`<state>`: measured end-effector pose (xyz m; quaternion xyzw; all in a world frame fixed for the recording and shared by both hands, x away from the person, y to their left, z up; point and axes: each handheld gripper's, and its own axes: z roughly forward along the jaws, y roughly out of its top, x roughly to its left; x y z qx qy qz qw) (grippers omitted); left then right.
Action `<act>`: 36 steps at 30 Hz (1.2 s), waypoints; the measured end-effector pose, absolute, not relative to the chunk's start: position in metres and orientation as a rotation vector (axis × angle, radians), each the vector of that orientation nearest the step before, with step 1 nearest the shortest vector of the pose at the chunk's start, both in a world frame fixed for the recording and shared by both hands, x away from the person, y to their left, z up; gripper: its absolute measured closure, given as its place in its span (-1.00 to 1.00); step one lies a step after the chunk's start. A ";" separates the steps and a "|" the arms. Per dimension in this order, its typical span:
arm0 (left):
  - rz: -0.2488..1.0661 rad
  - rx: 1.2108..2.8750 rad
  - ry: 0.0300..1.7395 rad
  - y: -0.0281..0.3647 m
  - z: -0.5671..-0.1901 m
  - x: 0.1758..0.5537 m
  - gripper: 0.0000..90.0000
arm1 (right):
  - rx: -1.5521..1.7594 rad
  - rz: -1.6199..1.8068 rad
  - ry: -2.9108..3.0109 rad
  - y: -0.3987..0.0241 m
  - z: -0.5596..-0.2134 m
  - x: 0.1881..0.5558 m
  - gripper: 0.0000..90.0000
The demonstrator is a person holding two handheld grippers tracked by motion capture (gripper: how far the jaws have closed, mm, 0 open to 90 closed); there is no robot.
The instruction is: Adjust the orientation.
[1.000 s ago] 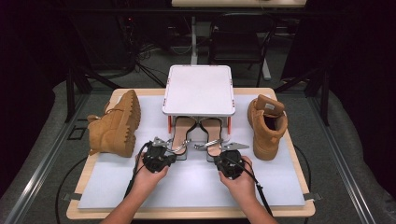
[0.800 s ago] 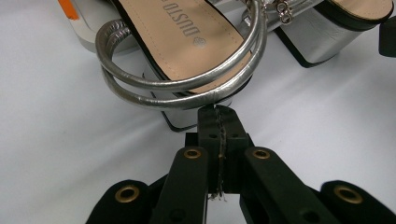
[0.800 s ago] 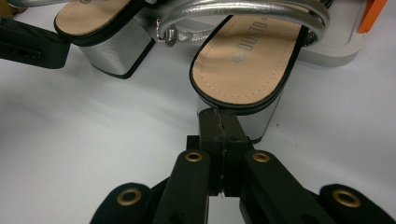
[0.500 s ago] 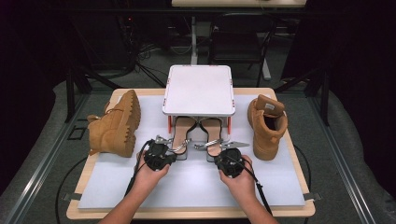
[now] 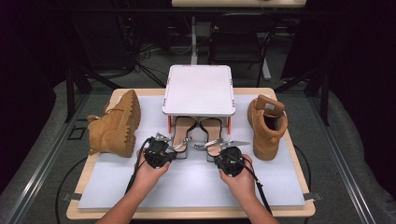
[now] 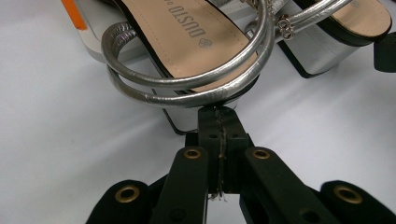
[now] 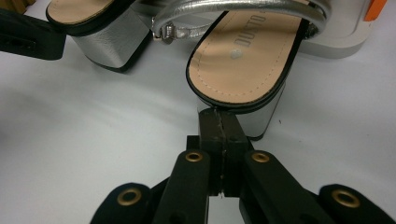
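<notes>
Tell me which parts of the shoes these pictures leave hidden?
- Sandals, high view: toes hidden under the white stand.
- Left sandal, left gripper view: front cut off by the top edge.
- Right sandal, right gripper view: printed name partly covered by its silver strap.

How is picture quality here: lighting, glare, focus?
High view: table evenly lit, surroundings nearly black, slightly soft. Left gripper view: sharp, bright streaks of glare on the silver straps; the white surface nearly washes out. Right gripper view: insole crisp, soft shadow under the heel, the near jaws slightly blurred.
</notes>
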<state>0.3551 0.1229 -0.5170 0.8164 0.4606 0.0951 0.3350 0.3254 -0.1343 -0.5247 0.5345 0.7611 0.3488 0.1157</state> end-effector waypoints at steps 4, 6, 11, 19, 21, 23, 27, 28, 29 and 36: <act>0.271 2.129 1.215 0.124 -0.514 0.358 1.00 | 1.555 1.037 2.225 -0.134 -0.521 0.327 1.00; 0.271 2.127 1.226 0.125 -0.513 0.361 1.00 | 1.549 1.050 2.220 -0.134 -0.518 0.328 1.00; 0.273 2.121 1.239 0.126 -0.510 0.369 1.00 | 1.553 1.057 2.218 -0.131 -0.517 0.333 1.00; 0.270 2.117 1.244 0.116 -0.509 0.381 1.00 | 1.539 1.046 2.196 -0.129 -0.515 0.344 1.00; 0.271 2.112 1.246 0.115 -0.508 0.384 1.00 | 1.548 1.030 2.182 -0.131 -0.516 0.349 1.00; 0.270 2.100 1.247 0.112 -0.507 0.388 1.00 | 1.570 1.014 2.170 -0.134 -0.518 0.355 1.00; 0.270 2.099 1.255 0.106 -0.506 0.394 1.00 | 1.576 1.022 2.190 -0.136 -0.517 0.358 1.00; 0.269 2.098 1.257 0.106 -0.506 0.395 1.00 | 1.568 1.011 2.186 -0.135 -0.517 0.358 1.00; 0.272 2.096 1.253 0.105 -0.505 0.396 1.00 | 1.566 1.016 2.185 -0.135 -0.517 0.358 1.00; 0.283 2.093 1.270 0.104 -0.506 0.403 1.00 | 1.537 1.016 2.150 -0.136 -0.509 0.360 1.00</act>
